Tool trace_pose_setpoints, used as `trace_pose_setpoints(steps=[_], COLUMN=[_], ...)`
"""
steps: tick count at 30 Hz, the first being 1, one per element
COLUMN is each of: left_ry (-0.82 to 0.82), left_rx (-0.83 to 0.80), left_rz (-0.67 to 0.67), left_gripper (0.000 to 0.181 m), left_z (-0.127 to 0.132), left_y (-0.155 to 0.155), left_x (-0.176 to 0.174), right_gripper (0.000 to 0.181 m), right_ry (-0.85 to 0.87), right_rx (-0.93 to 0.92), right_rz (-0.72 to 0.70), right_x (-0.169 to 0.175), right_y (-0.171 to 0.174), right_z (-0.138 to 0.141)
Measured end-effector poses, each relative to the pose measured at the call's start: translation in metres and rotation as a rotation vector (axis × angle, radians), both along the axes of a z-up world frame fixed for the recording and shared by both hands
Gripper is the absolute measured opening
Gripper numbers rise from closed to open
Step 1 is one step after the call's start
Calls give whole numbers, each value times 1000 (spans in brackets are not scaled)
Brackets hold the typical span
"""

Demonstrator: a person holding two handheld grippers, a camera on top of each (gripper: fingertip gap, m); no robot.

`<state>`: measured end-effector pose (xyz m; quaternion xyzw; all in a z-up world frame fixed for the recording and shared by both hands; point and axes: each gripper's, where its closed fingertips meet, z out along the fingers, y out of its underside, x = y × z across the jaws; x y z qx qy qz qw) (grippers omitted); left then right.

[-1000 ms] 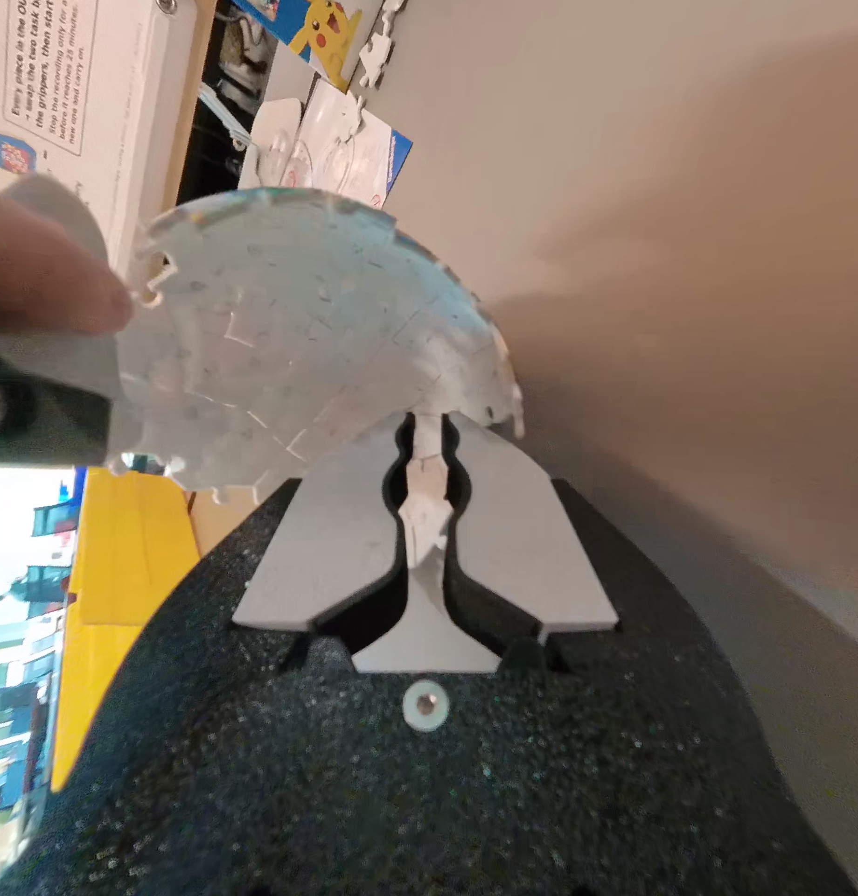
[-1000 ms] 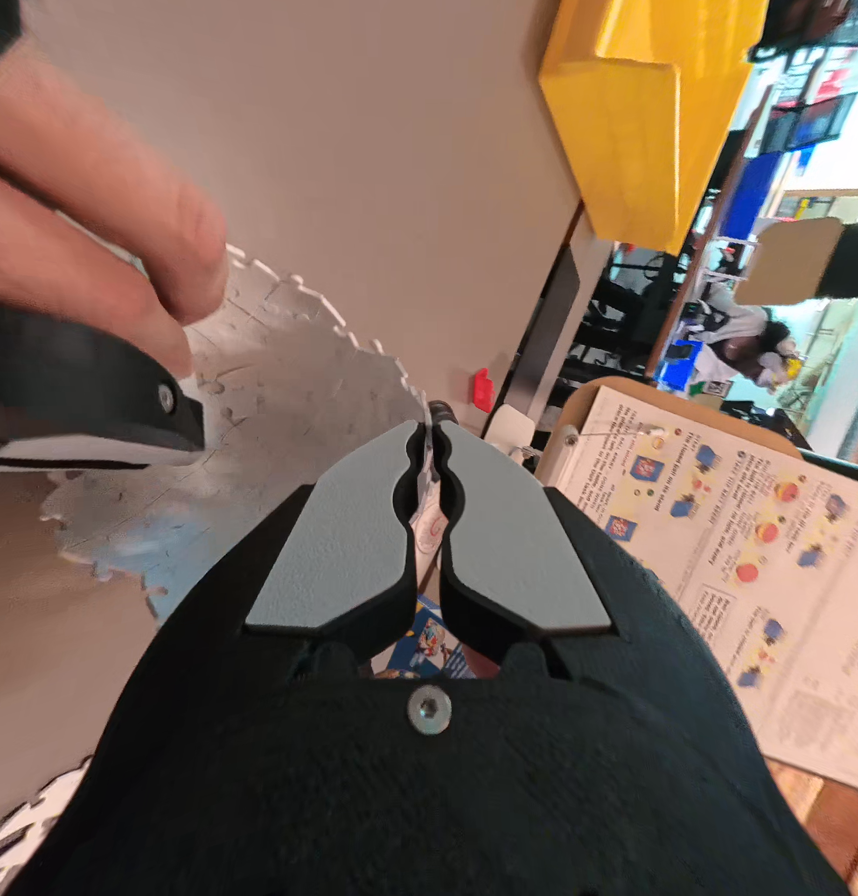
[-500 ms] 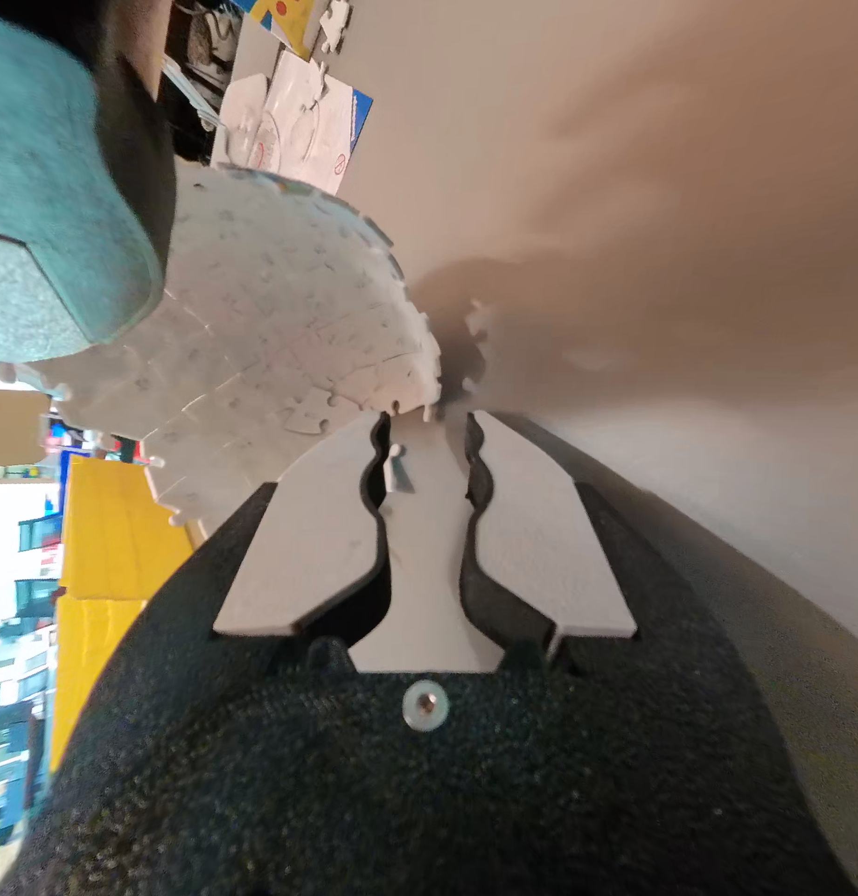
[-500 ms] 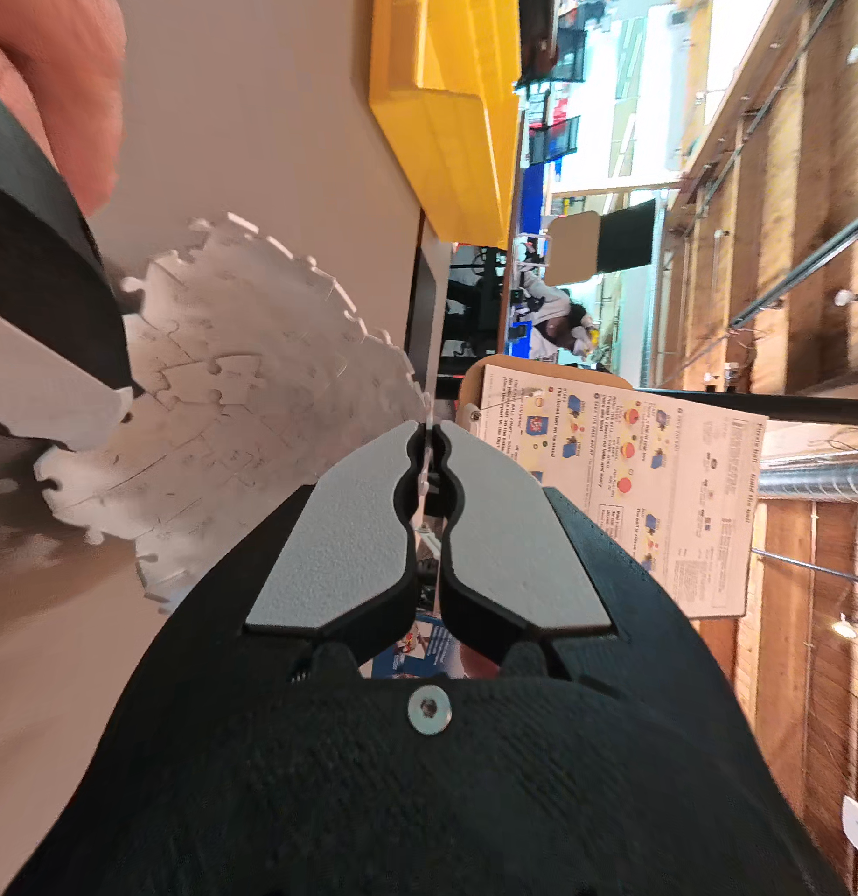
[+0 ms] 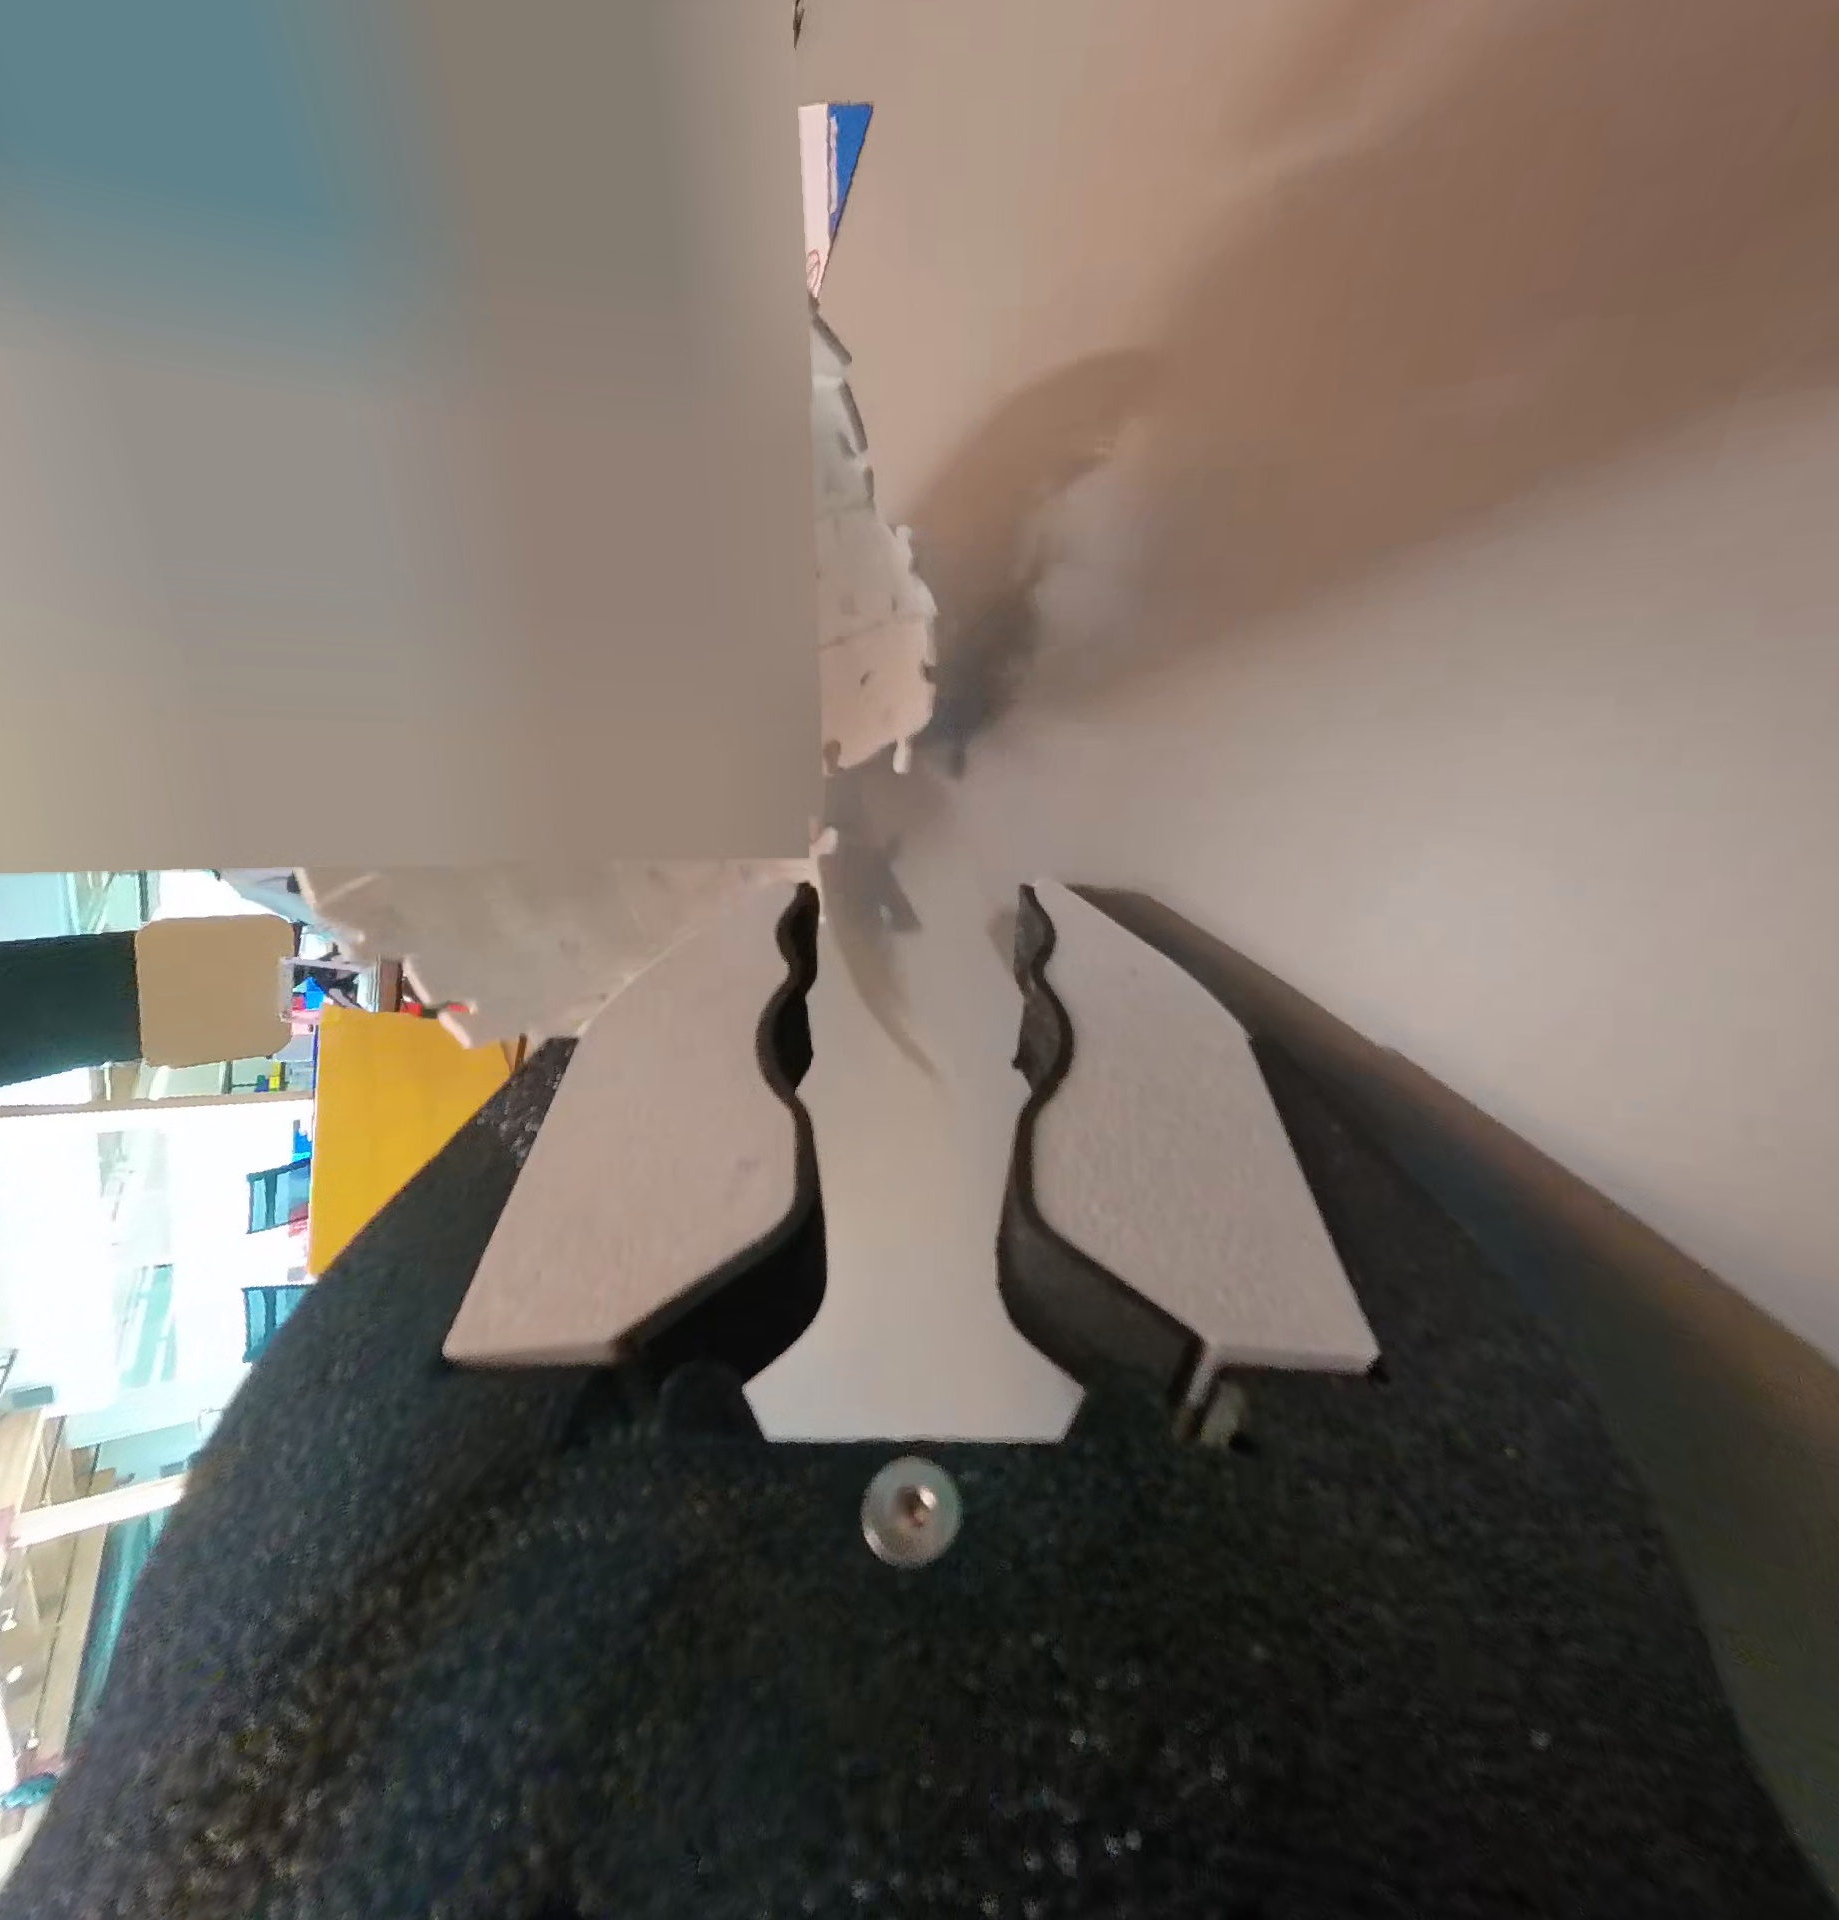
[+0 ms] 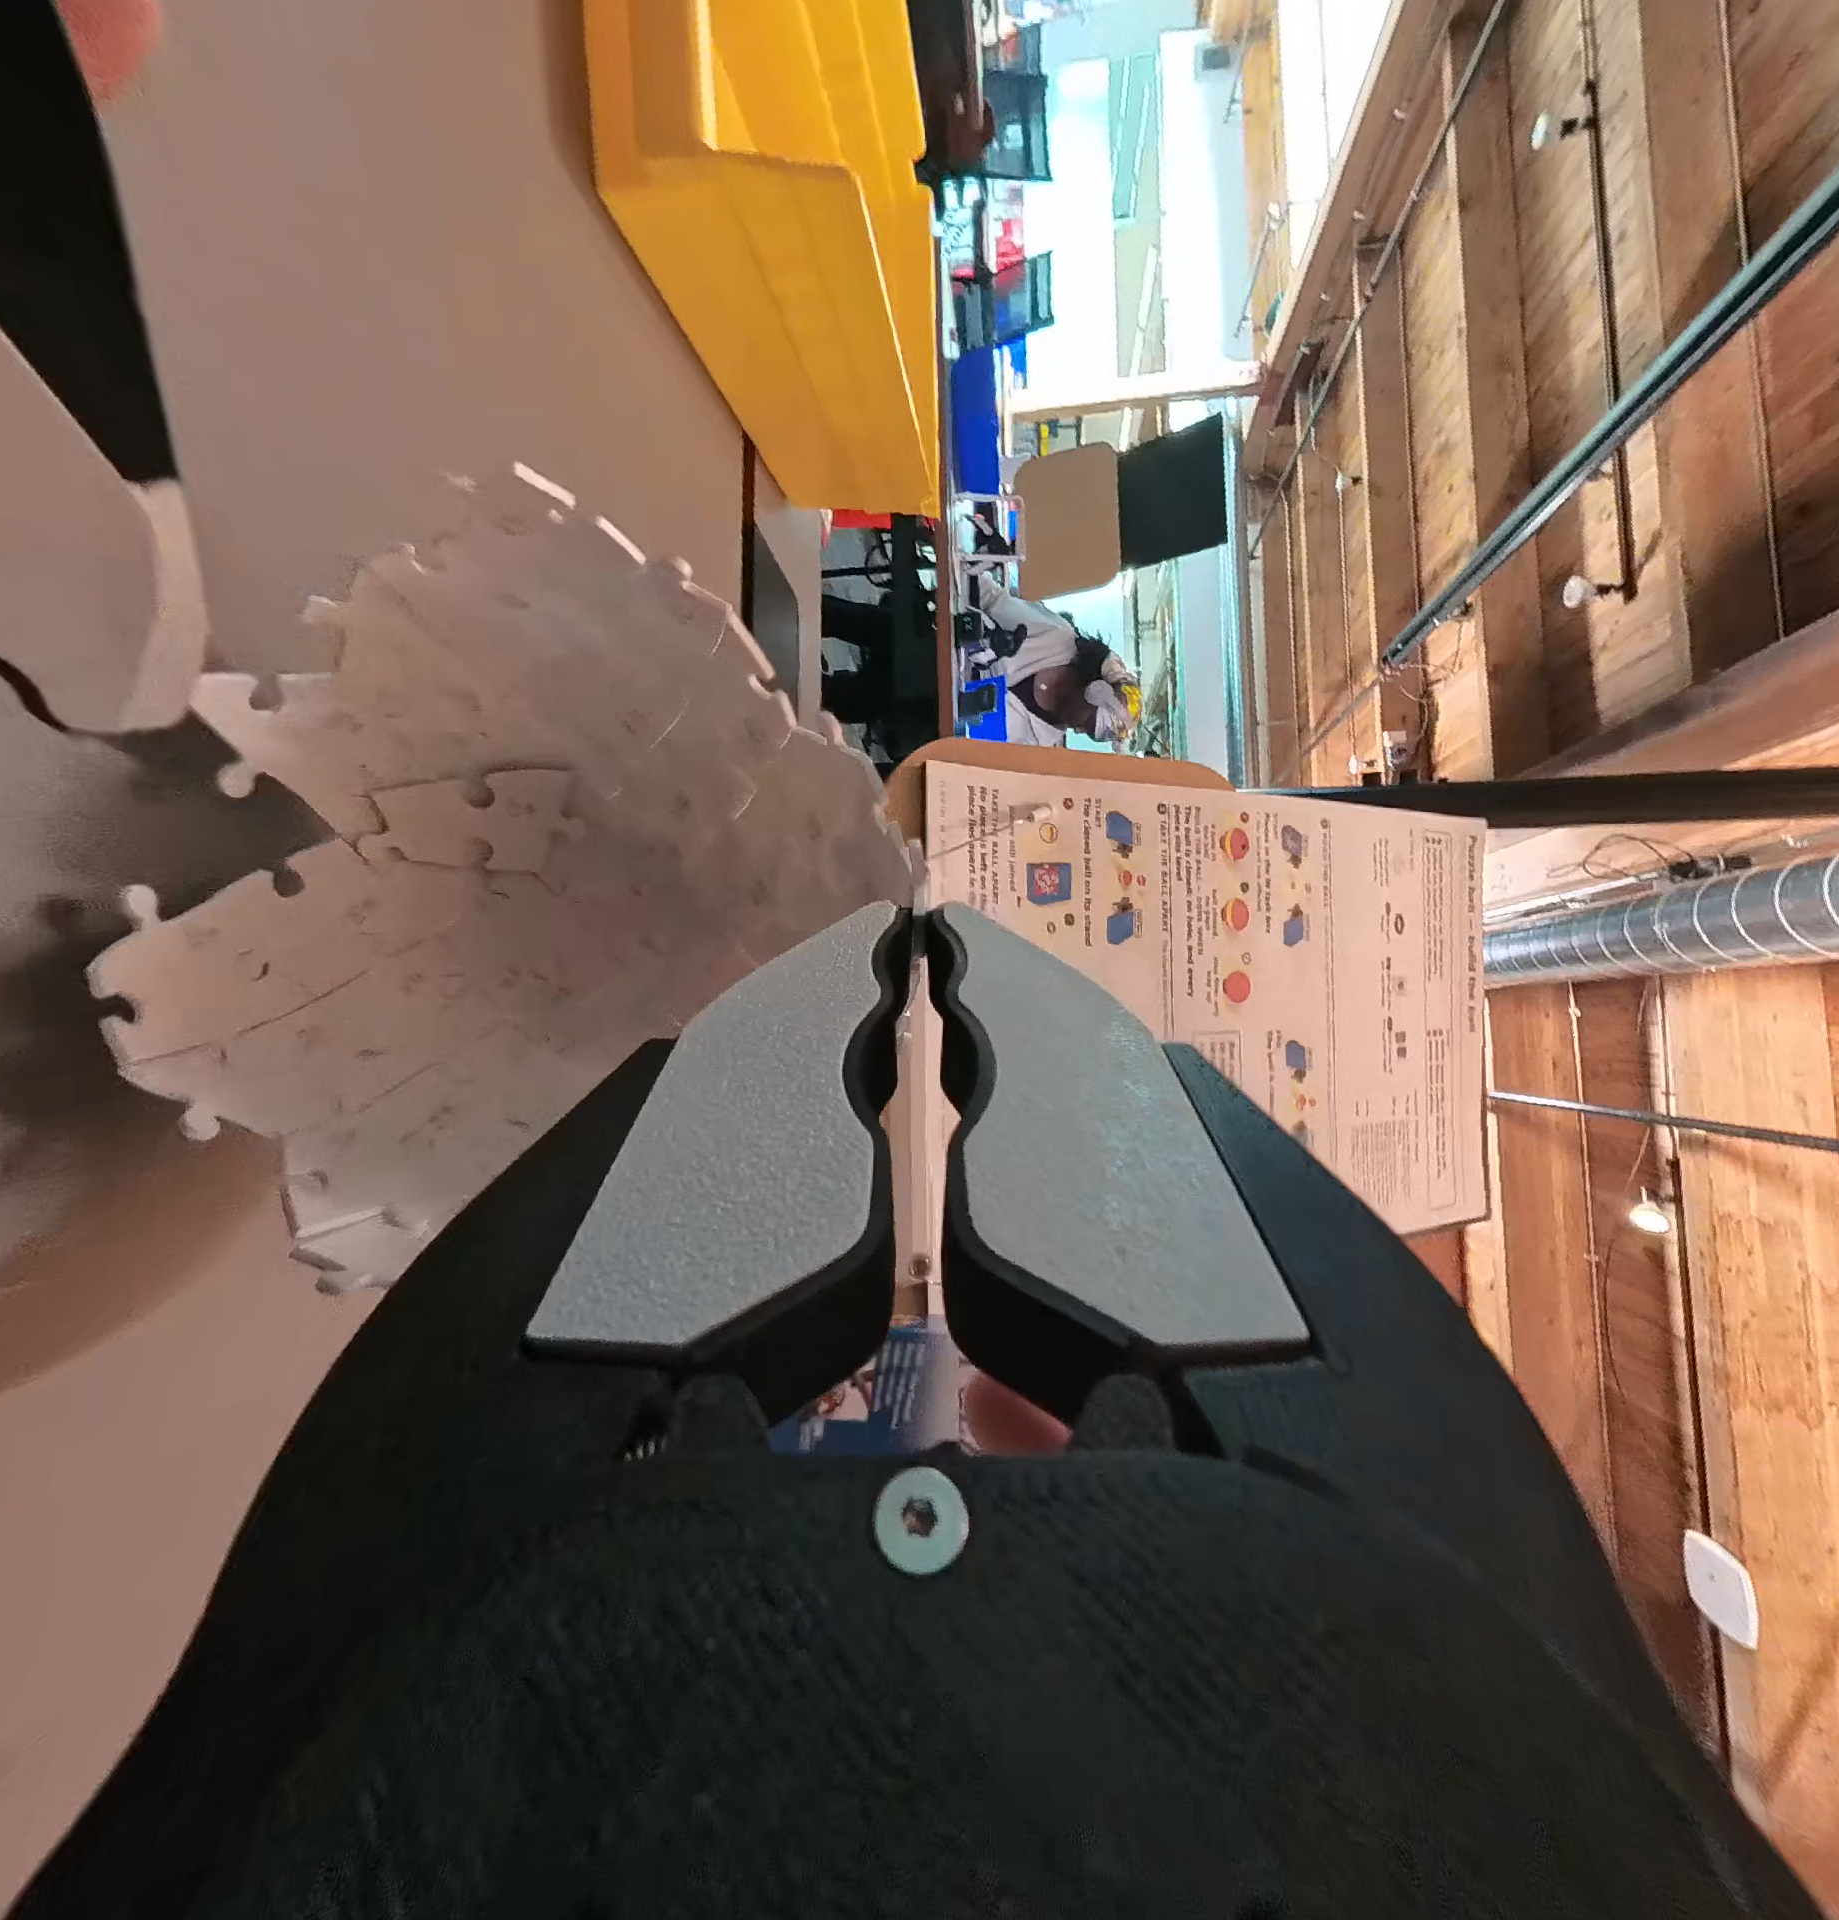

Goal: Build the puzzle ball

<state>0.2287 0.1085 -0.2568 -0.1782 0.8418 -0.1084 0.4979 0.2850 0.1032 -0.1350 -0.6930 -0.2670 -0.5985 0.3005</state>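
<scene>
The right gripper [image 6: 917, 914] has its two grey fingers [image 6: 728, 1132] pressed nearly together, and they pinch the thin edge of the puzzle shell [image 6: 499, 873]. This shell is a curved white part of the ball, made of many small pieces already joined, with bumpy tabs all along its rim. It is up in the air, out to the left of the right gripper in the right wrist view, with the pale counter [image 6: 395, 312] behind it. The left gripper [image 5: 920, 894] has its fingers [image 5: 1154, 1143] open, with a wide gap between them and nothing in the gap. In the left wrist view only a bit of the puzzle shell [image 5: 873, 644] shows, just past the fingertips and a little to their left; the rest is hidden. I cannot tell if the left fingers touch it. In the right wrist view the left gripper [image 6: 84, 582] shows at the far left edge, close by the shell's rim, but it is blurry there. A yellow bin [image 6: 790, 260] sits at the far end of the counter. A sheet of paper with coloured pictures [image 6: 1258, 987] stands behind the right fingertips. Wooden planks [image 6: 1673, 623] fill the right side of that view.
</scene>
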Motion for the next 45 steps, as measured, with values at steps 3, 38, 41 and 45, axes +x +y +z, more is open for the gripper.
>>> trace_pose_setpoints(steps=[3,38,41,45], left_ry=[-15,230,290,183], left_rx=[-18,-657,-873,-988], left_rz=[4,53,139,276], left_gripper=[40,29,17,13], left_z=[2,8,11,24], left_y=[8,7,-4,8], left_x=[2,38,47,71], right_gripper=[2,3,3,3], right_ry=[8,131,142,172], right_rx=[59,101,104,103], right_rz=[-50,-78,-81,-86], right_x=[9,32,34,38], right_y=[-6,-8,-6,-4], right_z=[4,-12,-14,-15])
